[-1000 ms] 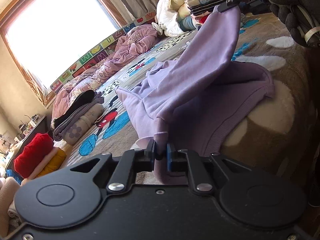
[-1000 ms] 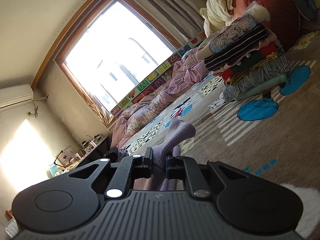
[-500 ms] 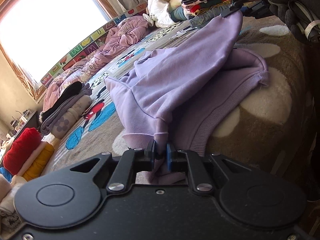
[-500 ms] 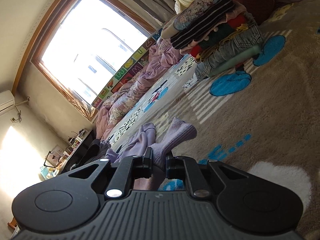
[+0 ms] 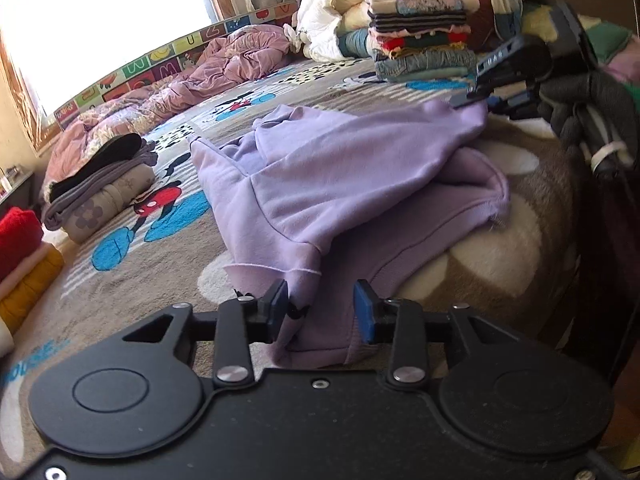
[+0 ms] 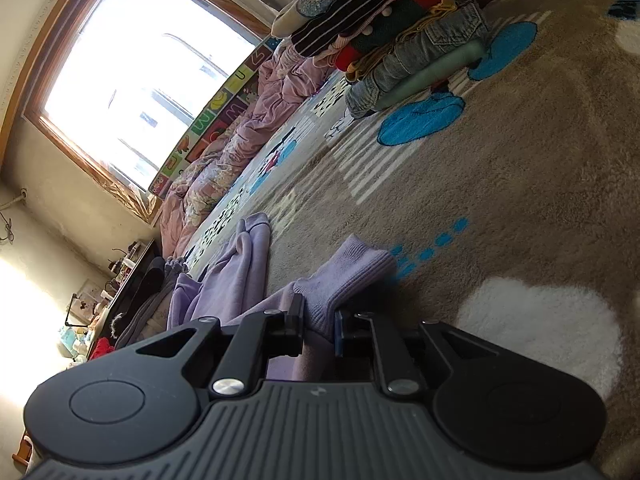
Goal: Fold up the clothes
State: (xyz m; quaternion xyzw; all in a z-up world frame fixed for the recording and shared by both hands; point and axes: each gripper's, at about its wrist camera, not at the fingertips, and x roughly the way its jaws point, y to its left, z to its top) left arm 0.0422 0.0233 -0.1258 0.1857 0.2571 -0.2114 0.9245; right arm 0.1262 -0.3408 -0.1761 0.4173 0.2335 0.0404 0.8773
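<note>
A lilac sweatshirt (image 5: pixel 340 176) lies crumpled on the patterned carpet (image 5: pixel 140 292). Its near hem sits loosely between the pads of my left gripper (image 5: pixel 320 310), whose jaws are opening and stand clear of the cloth. My right gripper (image 6: pixel 318 324) is low over the carpet with the ribbed sleeve cuff (image 6: pixel 352 268) filling the narrow gap between its pads; its jaws are starting to open. The left wrist view shows the right gripper (image 5: pixel 476 96) at the garment's far corner, held by a gloved hand (image 5: pixel 580 116).
A tall stack of folded clothes (image 5: pixel 420 36) stands beyond the sweatshirt, seen also as the stack (image 6: pixel 400 36) ahead of the right gripper. A pink duvet (image 5: pixel 224 64) lies under the window. Folded grey and black garments (image 5: pixel 100 184) and red and yellow bundles (image 5: pixel 20 248) sit at left.
The left jaws, shut on the hem before, have parted and the cloth has slumped onto the carpet. The right gripper has sunk, bringing the cuff down to the carpet.
</note>
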